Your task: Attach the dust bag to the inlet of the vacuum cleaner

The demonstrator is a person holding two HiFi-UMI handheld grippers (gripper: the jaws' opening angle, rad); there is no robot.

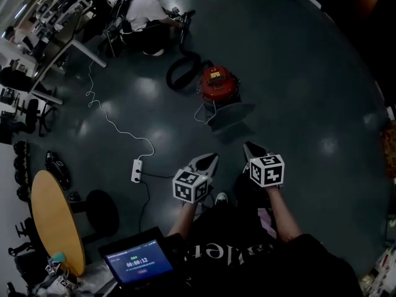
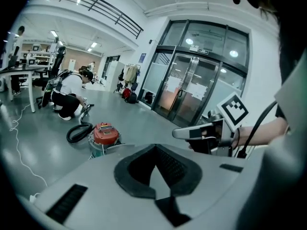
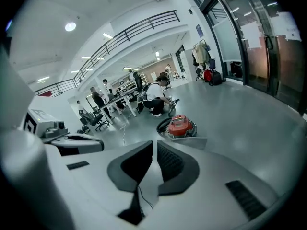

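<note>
Fingers of left gripper and right gripper are closed, both empty.

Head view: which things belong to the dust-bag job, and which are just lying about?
Job: red vacuum cleaner, its black hose, grey flat piece beside it, possibly the dust bag.
Lying about: power strip, round table, tablet.

- Glossy dark grey floor mirrors the ceiling lights.
- Tall glass doors line one side.
- A railed balcony runs above desks and office chairs.
- A round wooden table stands nearby.
</note>
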